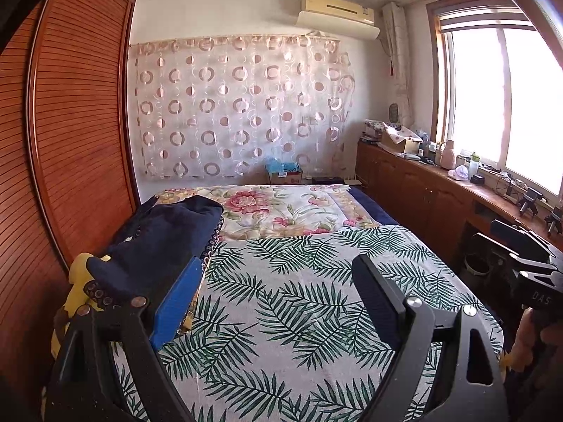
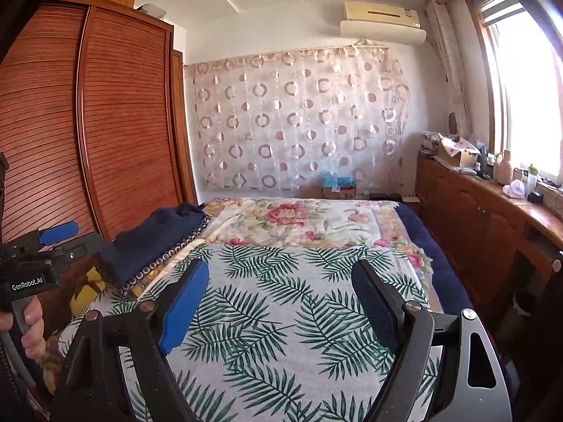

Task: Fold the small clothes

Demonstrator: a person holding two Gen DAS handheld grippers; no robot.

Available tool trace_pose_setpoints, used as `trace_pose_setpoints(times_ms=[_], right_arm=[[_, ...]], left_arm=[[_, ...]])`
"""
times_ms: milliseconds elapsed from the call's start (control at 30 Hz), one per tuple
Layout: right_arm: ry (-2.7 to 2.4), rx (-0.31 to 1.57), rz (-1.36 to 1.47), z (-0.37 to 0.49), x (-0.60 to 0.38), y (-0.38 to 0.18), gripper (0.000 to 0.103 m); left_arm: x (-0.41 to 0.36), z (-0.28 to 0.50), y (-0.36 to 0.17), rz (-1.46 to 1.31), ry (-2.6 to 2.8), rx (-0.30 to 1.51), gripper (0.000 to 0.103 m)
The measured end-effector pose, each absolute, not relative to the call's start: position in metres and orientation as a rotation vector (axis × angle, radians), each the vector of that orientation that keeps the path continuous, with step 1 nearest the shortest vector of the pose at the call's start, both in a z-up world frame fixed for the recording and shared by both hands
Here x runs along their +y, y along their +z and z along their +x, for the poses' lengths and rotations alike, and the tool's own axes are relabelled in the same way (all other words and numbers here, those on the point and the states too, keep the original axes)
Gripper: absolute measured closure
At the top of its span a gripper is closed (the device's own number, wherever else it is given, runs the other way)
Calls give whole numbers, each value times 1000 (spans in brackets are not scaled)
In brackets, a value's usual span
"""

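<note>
Both grippers, left gripper [image 1: 278, 281] and right gripper [image 2: 278, 285], are held with fingers spread wide and empty above the palm-print sheet [image 1: 281, 299]. Dark blue clothes [image 1: 165, 235] are piled at the bed's left edge, beside the left gripper's blue finger [image 1: 179, 299], untouched.
</note>
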State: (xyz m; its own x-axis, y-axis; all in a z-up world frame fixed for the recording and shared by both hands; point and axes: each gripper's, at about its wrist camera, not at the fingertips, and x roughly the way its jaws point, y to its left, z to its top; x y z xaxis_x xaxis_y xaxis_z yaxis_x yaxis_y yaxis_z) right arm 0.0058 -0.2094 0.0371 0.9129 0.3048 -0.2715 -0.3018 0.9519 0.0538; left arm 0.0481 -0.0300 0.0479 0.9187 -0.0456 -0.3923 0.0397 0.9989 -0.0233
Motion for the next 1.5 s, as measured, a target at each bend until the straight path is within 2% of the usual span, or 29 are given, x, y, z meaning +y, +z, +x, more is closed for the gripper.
trace_pose_setpoints(times_ms=[1500], right_arm=[[324,277,6,12,-230,36,18]], left_arm=[[-30,46,48,-14,-41,397,15]])
